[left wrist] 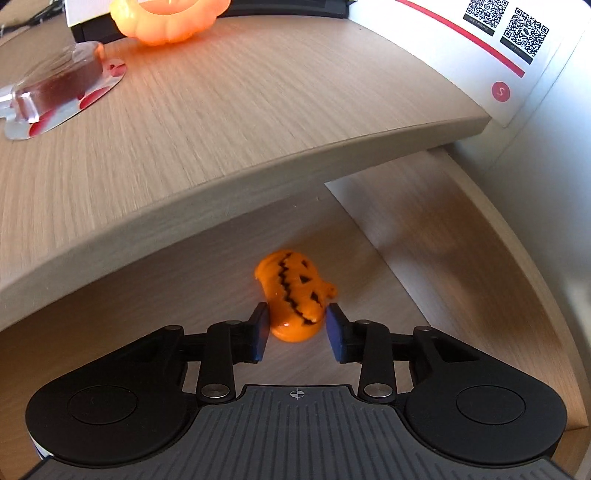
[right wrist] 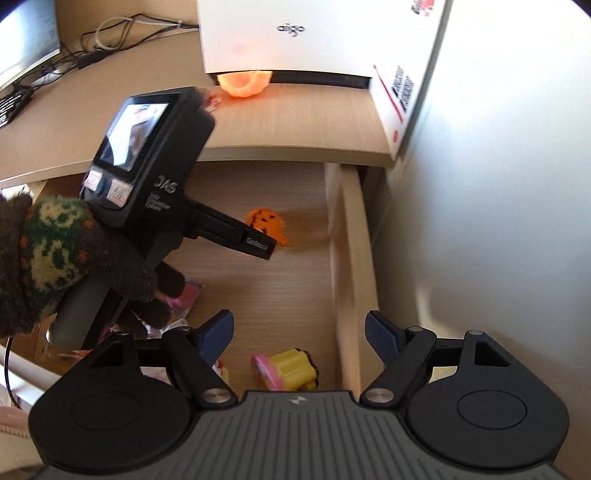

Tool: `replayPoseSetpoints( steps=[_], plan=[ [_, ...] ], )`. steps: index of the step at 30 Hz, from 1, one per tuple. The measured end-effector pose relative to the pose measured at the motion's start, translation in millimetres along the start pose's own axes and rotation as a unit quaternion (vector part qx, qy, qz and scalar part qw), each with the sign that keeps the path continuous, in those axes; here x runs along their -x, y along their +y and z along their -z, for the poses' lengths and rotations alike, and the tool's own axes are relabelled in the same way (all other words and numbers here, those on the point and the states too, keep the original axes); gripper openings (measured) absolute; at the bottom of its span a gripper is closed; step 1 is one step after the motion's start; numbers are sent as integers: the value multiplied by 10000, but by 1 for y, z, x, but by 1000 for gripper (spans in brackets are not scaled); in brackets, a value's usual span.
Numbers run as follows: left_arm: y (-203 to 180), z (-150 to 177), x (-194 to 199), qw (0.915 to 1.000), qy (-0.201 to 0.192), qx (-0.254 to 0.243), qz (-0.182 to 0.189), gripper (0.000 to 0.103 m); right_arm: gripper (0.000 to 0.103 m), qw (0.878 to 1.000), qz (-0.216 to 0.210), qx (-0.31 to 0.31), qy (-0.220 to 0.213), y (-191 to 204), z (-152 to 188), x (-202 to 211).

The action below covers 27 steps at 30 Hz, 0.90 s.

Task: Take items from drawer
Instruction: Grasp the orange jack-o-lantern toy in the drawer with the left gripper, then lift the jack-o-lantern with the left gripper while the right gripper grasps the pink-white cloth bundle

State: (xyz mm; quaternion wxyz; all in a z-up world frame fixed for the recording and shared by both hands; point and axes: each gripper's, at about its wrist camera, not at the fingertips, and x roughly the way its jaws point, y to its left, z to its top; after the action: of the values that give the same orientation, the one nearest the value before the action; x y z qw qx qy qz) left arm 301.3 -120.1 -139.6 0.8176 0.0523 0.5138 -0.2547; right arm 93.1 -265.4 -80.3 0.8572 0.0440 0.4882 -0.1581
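The pale wood counter [left wrist: 229, 122] fills the upper half of the left wrist view, and the open drawer [right wrist: 291, 280] lies beneath its front edge. A white box [right wrist: 295, 37] stands at the counter's 12 o'clock, and a second white box with QR codes [left wrist: 480, 48] sits at 1 o'clock. On the counter at 11 o'clock rest a translucent orange pumpkin cup [left wrist: 166, 22] and, at 10 o'clock, a clear blister pack [left wrist: 59, 88] with something dark red inside.

In the right wrist view a gloved hand [right wrist: 70, 258] holds the left gripper [left wrist: 297, 325] down into the drawer. Its jaws are released, set on either side of the lower end of the orange jack-o'-lantern toy [left wrist: 295, 295], which lies on the drawer floor near the back; the left pad looks to touch it (the right pad stands just beside).

The right gripper [right wrist: 299, 332] hovers over the drawer's front, jaws wide apart and holding nothing. Below it lies a yellow and pink toy [right wrist: 288, 371].
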Motion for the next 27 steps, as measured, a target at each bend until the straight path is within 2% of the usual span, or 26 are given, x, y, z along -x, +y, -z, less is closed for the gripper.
replayPoseSetpoints(
  steps=[4, 7, 10, 16, 20, 24, 26, 27],
  plan=[
    [15, 2, 11, 9986, 280, 345, 304, 36, 79, 10000, 7, -25, 96, 0, -4, -4],
    [30, 13, 39, 9972, 210, 436, 570, 36, 79, 9997, -103, -15, 232, 4, -9, -8],
    [50, 34, 77, 9958, 157, 585, 689, 36, 79, 9980, -431, -41, 470, 12, -14, -15],
    [94, 84, 143, 9927, 162, 1176, 191, 36, 79, 9891, -1020, 118, 1053, 48, -22, -36],
    [120, 111, 170, 9861, 16, 1661, 37, 36, 79, 9799, -1047, 188, 1689, 74, -23, -62],
    [127, 130, 192, 9799, -212, 1982, -84, 36, 78, 9686, -960, 371, 2262, 93, -19, -87],
    [131, 139, 201, 9775, -302, 2084, -76, 36, 72, 9658, -996, 427, 2356, 99, -17, -92],
    [133, 142, 206, 9768, -340, 2113, -77, 36, 65, 9667, -961, 520, 2314, 103, -18, -90]
  ],
)
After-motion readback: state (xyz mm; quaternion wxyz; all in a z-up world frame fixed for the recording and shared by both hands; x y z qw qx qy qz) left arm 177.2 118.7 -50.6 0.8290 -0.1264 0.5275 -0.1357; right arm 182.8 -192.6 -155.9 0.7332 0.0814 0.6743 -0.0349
